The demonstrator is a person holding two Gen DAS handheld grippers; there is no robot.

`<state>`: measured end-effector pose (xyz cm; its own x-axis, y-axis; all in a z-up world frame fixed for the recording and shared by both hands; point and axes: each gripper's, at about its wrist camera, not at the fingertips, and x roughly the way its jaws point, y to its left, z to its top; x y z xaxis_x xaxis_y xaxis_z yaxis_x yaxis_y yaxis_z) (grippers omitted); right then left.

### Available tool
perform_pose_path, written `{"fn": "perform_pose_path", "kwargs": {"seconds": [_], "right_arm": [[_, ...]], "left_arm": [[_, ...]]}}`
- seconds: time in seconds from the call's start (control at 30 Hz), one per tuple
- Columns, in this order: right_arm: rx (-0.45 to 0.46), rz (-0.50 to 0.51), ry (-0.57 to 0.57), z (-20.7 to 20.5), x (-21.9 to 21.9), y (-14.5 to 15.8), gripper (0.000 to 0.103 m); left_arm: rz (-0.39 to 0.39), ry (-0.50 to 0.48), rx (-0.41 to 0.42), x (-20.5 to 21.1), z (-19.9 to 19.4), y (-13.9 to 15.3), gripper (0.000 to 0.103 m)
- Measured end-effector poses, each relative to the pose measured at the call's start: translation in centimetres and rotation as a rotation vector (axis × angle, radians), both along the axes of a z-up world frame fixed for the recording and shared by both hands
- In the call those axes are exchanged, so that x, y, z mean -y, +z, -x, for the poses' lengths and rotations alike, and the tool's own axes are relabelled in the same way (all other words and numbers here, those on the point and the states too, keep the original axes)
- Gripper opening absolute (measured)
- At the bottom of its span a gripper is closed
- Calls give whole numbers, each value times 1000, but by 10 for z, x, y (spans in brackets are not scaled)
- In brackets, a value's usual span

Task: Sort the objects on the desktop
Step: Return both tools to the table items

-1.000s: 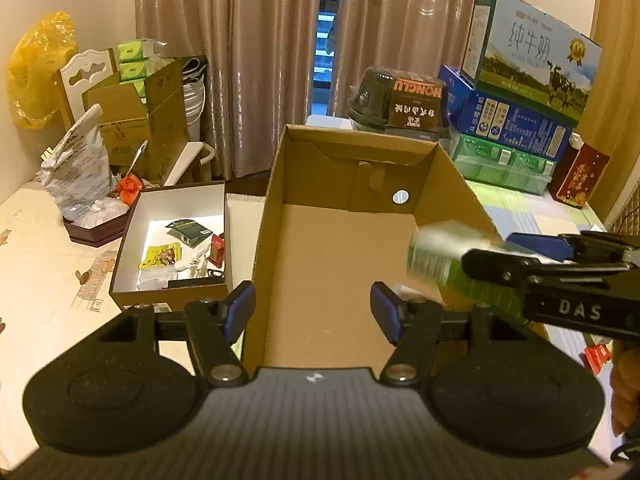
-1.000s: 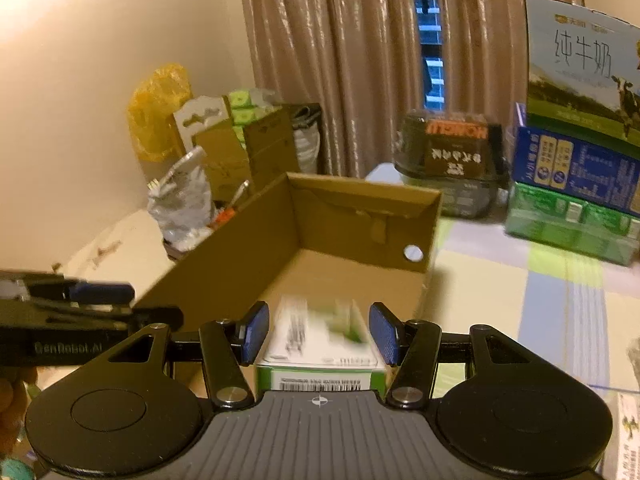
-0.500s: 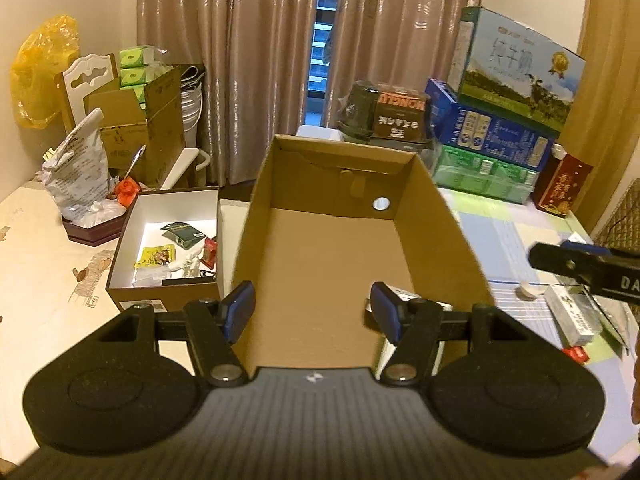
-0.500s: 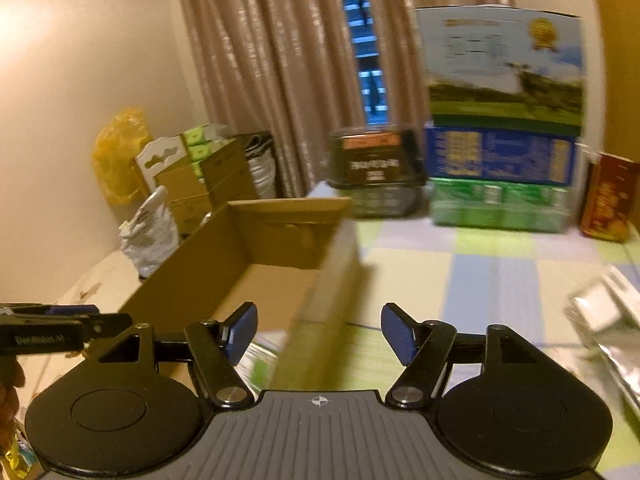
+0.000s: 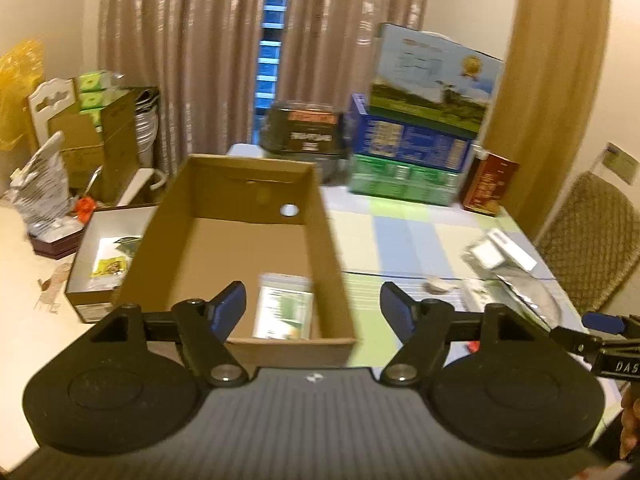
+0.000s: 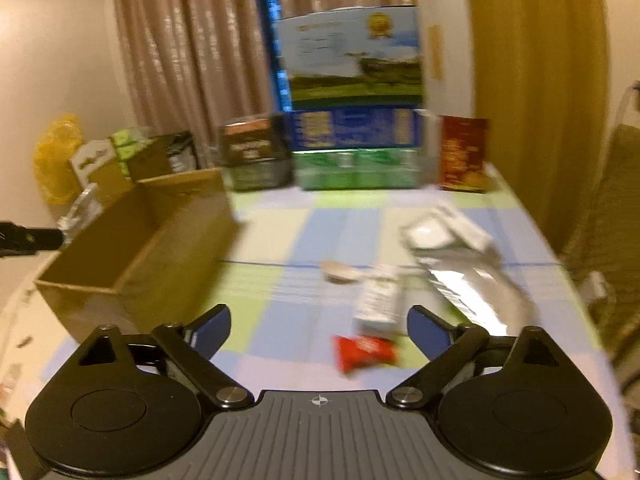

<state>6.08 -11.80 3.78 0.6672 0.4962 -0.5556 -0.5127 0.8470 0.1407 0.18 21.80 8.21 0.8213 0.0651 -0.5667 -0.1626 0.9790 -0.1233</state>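
Observation:
An open cardboard box (image 5: 316, 216) stands on the table, and a green and white packet (image 5: 285, 307) lies inside it near the front. My left gripper (image 5: 313, 308) is open and empty above the box's near right corner. My right gripper (image 6: 319, 333) is open and empty over the checked tablecloth, right of the box (image 6: 160, 236). Ahead of it lie a red packet (image 6: 365, 353), a small white box (image 6: 378, 300), a silver foil pouch (image 6: 476, 284) and a pale round lump (image 6: 340, 270). The right gripper's tip also shows in the left wrist view (image 5: 600, 322).
A smaller white-lined box (image 5: 100, 256) of odds and ends sits left of the cardboard box. Milk cartons (image 6: 356, 128), a dark tub (image 6: 252, 156) and a red box (image 6: 464, 152) line the table's far edge. A chair (image 5: 592, 236) stands to the right.
My right gripper let go of the green and white packet into the cardboard box, opened, and swung right over the tablecloth. My left gripper has turned to the right.

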Motion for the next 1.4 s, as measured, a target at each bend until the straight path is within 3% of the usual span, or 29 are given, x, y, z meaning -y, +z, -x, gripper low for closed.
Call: {"fn": "perform_pose_path", "kwargs": {"seconds": [0.3, 0.6, 0.97, 1.4], "right_arm": [[-8, -11, -146, 0, 92, 2, 100], [-4, 4, -199, -5, 134, 0, 101], [-39, 36, -152, -29, 156, -6, 101], [-85, 128, -41, -64, 150, -21, 101]], "left_arm": [[12, -118, -25, 83, -7, -7, 88], [-31, -191, -102, 146, -28, -28, 97], [-57, -257, -163, 184, -56, -46, 100], [-80, -322, -230, 207, -109, -72, 100]]}}
